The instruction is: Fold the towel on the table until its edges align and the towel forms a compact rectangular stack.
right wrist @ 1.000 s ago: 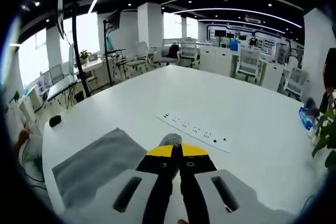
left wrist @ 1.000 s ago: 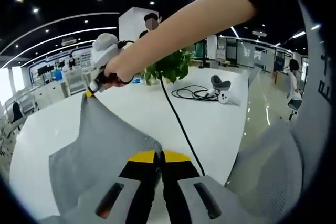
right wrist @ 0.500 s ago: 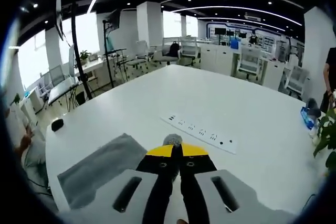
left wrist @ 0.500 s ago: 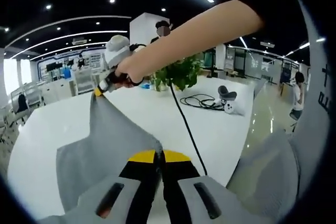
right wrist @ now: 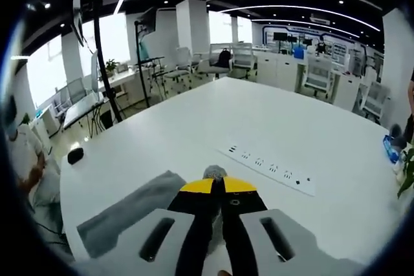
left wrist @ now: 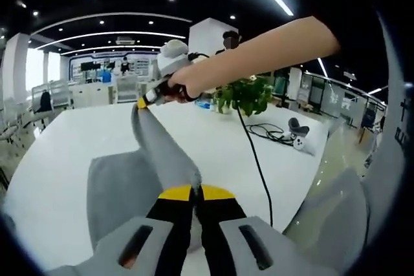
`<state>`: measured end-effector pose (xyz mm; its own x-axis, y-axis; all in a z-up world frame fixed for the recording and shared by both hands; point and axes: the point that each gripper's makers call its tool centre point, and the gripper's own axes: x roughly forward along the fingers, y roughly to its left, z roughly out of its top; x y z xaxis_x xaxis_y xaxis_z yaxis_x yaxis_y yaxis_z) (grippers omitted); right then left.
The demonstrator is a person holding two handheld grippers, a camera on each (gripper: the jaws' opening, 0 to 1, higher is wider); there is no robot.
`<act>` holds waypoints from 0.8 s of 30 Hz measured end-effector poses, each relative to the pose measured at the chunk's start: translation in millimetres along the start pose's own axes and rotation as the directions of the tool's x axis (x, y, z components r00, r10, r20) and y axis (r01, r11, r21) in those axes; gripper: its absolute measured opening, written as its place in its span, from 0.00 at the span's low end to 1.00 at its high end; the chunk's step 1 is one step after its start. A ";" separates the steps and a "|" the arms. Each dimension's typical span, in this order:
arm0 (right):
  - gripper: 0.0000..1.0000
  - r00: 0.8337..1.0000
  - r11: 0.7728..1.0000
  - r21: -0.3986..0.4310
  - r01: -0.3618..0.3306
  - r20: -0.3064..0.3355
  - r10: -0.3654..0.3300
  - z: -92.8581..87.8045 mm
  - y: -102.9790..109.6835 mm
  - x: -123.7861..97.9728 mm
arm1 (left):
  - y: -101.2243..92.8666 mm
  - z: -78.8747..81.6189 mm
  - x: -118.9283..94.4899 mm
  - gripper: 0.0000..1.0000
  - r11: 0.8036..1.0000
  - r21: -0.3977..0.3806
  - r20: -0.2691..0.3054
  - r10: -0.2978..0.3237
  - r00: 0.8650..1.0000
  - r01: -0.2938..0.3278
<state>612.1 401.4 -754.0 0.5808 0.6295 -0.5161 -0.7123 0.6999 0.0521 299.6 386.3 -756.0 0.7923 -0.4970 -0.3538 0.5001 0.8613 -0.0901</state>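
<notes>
Nearest the left gripper view's lens, the left tongs (left wrist: 195,192) are pinching one corner of the grey towel (left wrist: 119,189), lifting it off the white table (left wrist: 65,140). Farther along, the right tongs (left wrist: 141,103) are gripping the neighbouring corner, stretching that edge taut for folding while the rest is trailing near the table's edge.

Both tongs are clamped shut, the left tongs (left wrist: 196,191) near, the right tongs (right wrist: 218,185) extended ahead.
</notes>
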 end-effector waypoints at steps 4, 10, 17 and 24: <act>0.01 1.000 1.000 -0.003 -0.020 -0.005 0.020 0.9 14.1 9.1 | 17.1 -9.2 -9.8 0.03 0.999 -0.026 -0.007 0.026 1.000 -0.027; 0.01 0.999 0.999 -0.001 -0.034 -0.021 0.034 -5.6 29.2 28.2 | 36.2 -28.8 -17.3 0.03 0.997 -0.071 -0.036 0.029 0.999 -0.031; 0.01 0.998 0.999 0.006 -0.051 -0.047 0.051 -17.2 43.1 48.9 | 56.6 -50.0 -27.0 0.03 0.989 -0.134 -0.068 0.051 0.996 -0.060; 0.01 0.996 0.998 0.014 -0.067 -0.061 0.067 -22.4 56.8 60.1 | 70.3 -68.0 -32.8 0.03 0.980 -0.187 -0.093 0.057 0.994 -0.074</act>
<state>597.7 471.4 -801.2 0.5064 0.6535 -0.5626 -0.7438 0.6612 0.0985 285.0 470.4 -814.0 0.7838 -0.4350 -0.4432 0.3659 0.9001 -0.2364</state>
